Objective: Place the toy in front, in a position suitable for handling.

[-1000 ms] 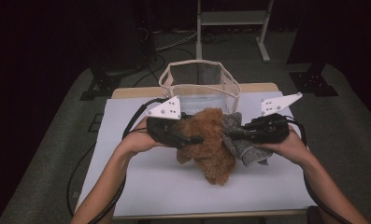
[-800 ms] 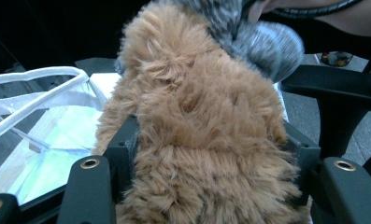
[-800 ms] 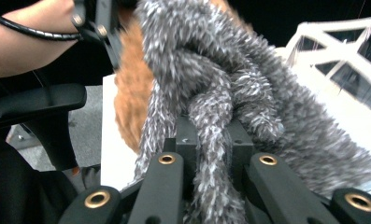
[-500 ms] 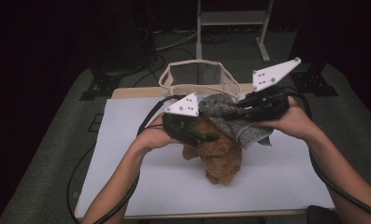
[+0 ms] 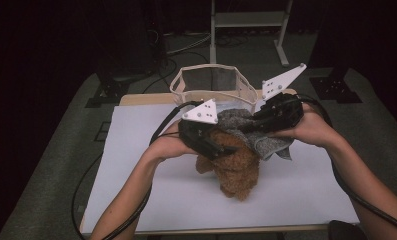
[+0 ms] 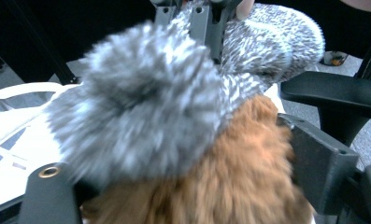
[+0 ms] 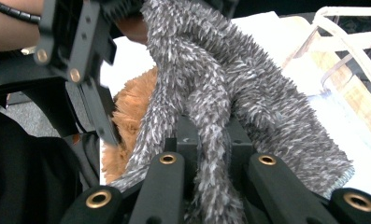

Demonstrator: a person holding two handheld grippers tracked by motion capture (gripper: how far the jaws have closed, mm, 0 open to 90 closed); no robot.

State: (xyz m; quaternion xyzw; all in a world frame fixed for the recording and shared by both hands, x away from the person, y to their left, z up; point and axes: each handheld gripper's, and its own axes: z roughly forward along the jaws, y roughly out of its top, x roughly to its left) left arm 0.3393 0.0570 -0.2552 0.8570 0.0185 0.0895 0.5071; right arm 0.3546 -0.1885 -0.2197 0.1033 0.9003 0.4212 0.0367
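A brown plush toy (image 5: 236,170) lies on the white table (image 5: 136,165), head toward the far side. A grey fuzzy hat (image 5: 271,145) with a pom-pom (image 6: 141,93) is draped over its head. My right gripper (image 5: 248,127) is shut on the hat's edge (image 7: 220,70) and holds it up from the right. My left gripper (image 5: 226,150) straddles the plush (image 6: 230,172) from the left. Its jaws have just been opening and stand wide, with brown fur between them and no squeeze visible. The plush's face is hidden under the hat.
A white mesh bag (image 5: 211,82) stands open at the far table edge, just behind both grippers. A black chair arm (image 6: 332,93) lies off the table's side. Bare white tabletop stretches to the left and along the front edge.
My right gripper rose and swung back toward the bag, carrying the hat from beside the plush up over its head. The left gripper's jaws widened around the plush.
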